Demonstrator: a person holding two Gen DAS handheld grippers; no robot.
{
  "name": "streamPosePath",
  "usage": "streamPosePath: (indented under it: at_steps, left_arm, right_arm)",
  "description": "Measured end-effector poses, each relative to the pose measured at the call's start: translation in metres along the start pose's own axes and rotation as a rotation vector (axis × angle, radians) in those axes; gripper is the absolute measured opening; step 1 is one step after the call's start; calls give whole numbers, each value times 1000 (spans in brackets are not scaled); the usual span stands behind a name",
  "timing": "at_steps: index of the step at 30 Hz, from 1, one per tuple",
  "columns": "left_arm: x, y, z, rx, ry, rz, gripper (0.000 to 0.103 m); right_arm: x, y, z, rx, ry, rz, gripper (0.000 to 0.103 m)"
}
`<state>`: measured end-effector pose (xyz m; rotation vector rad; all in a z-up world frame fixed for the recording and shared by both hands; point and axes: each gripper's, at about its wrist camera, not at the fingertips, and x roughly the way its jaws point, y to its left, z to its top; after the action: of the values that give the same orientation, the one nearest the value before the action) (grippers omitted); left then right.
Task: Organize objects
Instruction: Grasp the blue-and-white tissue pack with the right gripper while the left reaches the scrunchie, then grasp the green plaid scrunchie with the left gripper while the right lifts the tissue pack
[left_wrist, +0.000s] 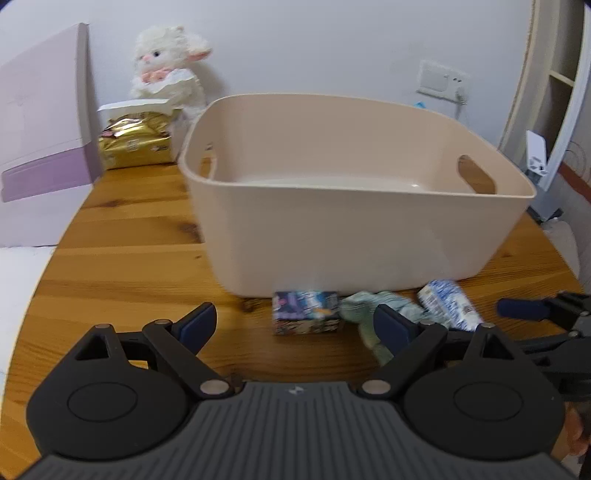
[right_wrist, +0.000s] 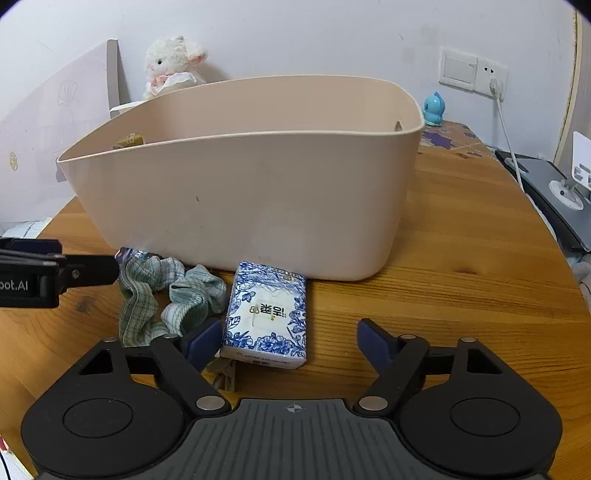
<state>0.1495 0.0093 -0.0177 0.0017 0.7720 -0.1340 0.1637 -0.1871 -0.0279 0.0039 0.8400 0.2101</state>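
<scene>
The bin (left_wrist: 343, 229) stands mid-table (left_wrist: 122, 258), and its near wall hides most of its floor; in the right wrist view only a scrap of gold shows over its rim. Three things lie in a row against the foot of that wall, toward the table's near edge: a small box (left_wrist: 306, 312), blurred in the left wrist view and nearly hidden behind the left gripper's finger in the right one; a crumpled green cloth (right_wrist: 173, 295) touching it; and a blue-patterned tissue pack (right_wrist: 266, 315) just beside the cloth.

The left gripper (left_wrist: 293, 325) has its jaws wide apart, nothing between them, with the box ahead and the cloth's end at its right finger. The right gripper (right_wrist: 286, 341) is likewise spread, empty, the tissue pack's near end lying just inside its left finger.

Bare wood stretches left of the bin and to the right of the tissue pack. At the far left corner sit a gold packet (left_wrist: 138, 142), a plush lamb (left_wrist: 168, 66) and a pink board (left_wrist: 40, 122) cut off by the frame.
</scene>
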Motion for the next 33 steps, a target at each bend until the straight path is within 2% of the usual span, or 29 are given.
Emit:
streamPosePath:
  at_steps: [3, 6, 7, 8, 10, 11, 13, 15, 18, 19, 27, 33]
  left_arm:
    - [5, -11, -1, 16, 9, -44, 93]
    - [17, -22, -5, 41, 41, -45, 91]
    - [20, -24, -7, 47, 51, -49, 88]
    - [23, -26, -9, 51, 61, -58, 85]
    - [29, -28, -13, 53, 79, -84, 61]
    - [31, -28, -14, 47, 92, -101, 56]
    - [34, -27, -15, 28, 111, -127, 36]
    - [36, -27, -17, 28, 124, -132, 25]
    - [33, -28, -21, 45, 117, -105, 17]
    - [31, -27, -23, 43, 115, -105, 10]
    - [3, -25, -28, 25, 66, -90, 9]
    - [-23, -28, -28, 50, 17, -67, 9]
  right_arm:
    - [2, -4, -1, 9, 8, 10, 69]
    - [1, -6, -3, 20, 3, 20, 58]
    - [0, -7, -3, 22, 2, 23, 48]
    - [0, -6, -3, 19, 7, 18, 45]
    - [-1, -5, -4, 3, 4, 15, 43]
    - [-1, -5, -5, -1, 2, 14, 43]
    - [-2, -4, -6, -8, 1, 13, 43]
    - [-3, -4, -7, -12, 0, 12, 43]
    - [-7, -3, -10, -15, -4, 6, 43]
    - [-8, -3, -11, -15, -5, 6, 43]
    - [-34, -6, -18, -18, -50, 6, 43]
    - [-60, -6, -22, -33, -97, 12, 43]
